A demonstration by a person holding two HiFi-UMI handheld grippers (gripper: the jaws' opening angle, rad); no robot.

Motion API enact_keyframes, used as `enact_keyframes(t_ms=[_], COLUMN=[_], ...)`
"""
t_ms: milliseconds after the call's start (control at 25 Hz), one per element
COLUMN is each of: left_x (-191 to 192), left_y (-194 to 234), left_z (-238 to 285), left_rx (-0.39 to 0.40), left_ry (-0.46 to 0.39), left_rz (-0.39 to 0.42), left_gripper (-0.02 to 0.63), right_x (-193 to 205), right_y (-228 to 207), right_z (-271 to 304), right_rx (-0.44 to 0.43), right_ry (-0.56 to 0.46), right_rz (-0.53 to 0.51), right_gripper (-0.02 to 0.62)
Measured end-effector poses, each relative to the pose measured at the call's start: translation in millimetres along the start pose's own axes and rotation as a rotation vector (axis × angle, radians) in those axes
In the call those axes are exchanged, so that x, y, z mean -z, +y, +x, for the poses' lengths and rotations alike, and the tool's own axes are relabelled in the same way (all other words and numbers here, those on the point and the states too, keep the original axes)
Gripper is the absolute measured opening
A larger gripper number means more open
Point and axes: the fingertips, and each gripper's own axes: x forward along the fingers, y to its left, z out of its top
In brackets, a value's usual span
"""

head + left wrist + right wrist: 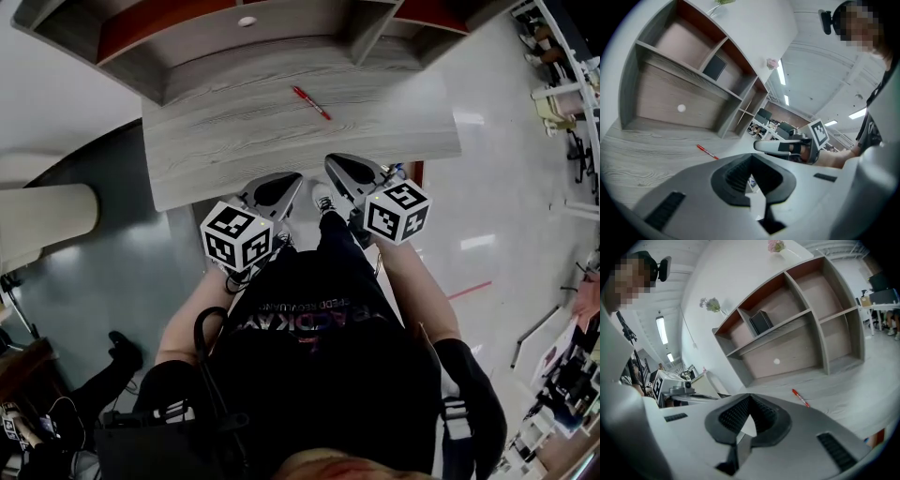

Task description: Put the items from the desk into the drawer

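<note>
Pen [310, 102] lies alone on the desk [216, 141], about mid-depth, well short of the shelf unit [187, 47] at the back; no other loose item shows on the top. Your left gripper [278, 185] and right gripper [349, 169] hang side by side over the near edge of the desk, both pointing slightly downward toward the shelf. Left gripper view: jaws together, nothing between them [751, 160]. Right gripper view: same, jaws closed and empty [749, 400]. Neither touches the pen. The key relation is that the pen sits ahead of both grippers, roughly on the line between them but a shade to the right-hand side. Its long axis runs on a diagonal, far end toward your left and near end toward your right. That near end points at the right gripper, so the right looks the nearer hand. In the right gripper view the pen [800, 398] shows just right of the jaws; in the left gripper view it [707, 152] lies off to the left. A grip would likely call for opened jaws set across the barrel, not along it, so expect a wrist turn. No view shows the drawer clearly.
</note>
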Motion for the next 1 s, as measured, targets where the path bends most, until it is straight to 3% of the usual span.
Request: enact_keyframes(t_ms=[400,1000], left_x=[-8,16], left_y=[17,39], left_z=[-6,-31], left_rx=[-0.099,-0.198], left_ry=[-0.026,-0.012], left_rz=[-0.026,-0.119], left_gripper=[0.011,0.011], right_x=[-5,34], right_y=[-22,-42], right_z=[44,112], right_rx=[-0.047,-0.061], right_ry=[0.111,0.317], right_rz=[-0.051,-0.111], right_gripper=[0.017,0.035])
